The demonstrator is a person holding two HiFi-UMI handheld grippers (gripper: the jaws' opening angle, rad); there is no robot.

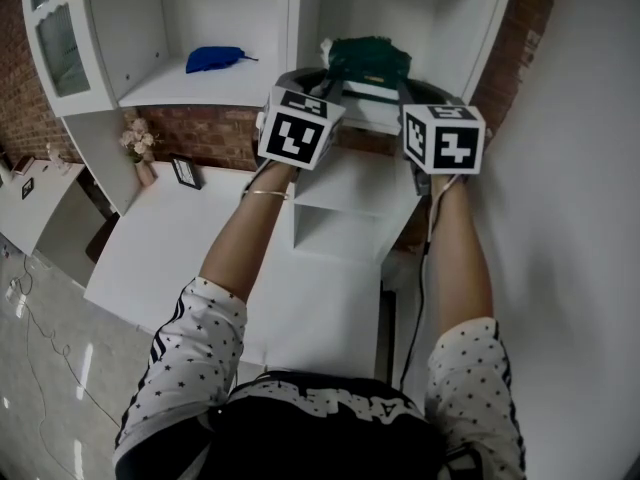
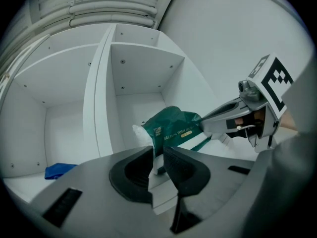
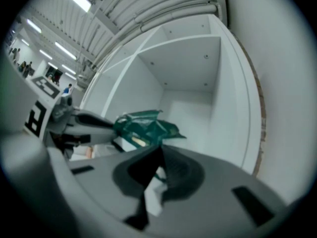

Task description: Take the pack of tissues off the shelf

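The pack of tissues (image 1: 368, 60), dark green with a white underside, lies on the white shelf (image 1: 372, 120) in the right compartment. My left gripper (image 1: 320, 80) comes at it from the left and my right gripper (image 1: 406, 88) from the right. In the left gripper view the jaws (image 2: 158, 157) stand close together on the pack's (image 2: 176, 130) near lower edge, and the right gripper's tip (image 2: 218, 123) touches its far side. In the right gripper view the jaws (image 3: 159, 165) are shut on a white and green edge of the pack (image 3: 143, 125).
A blue object (image 1: 213, 58) lies on the shelf of the left compartment. Below, a white desk (image 1: 180, 248) carries a small picture frame (image 1: 185, 172) and a flower vase (image 1: 138, 143). A glass-door cabinet (image 1: 55, 38) stands at far left, and a white wall (image 1: 570, 218) on the right.
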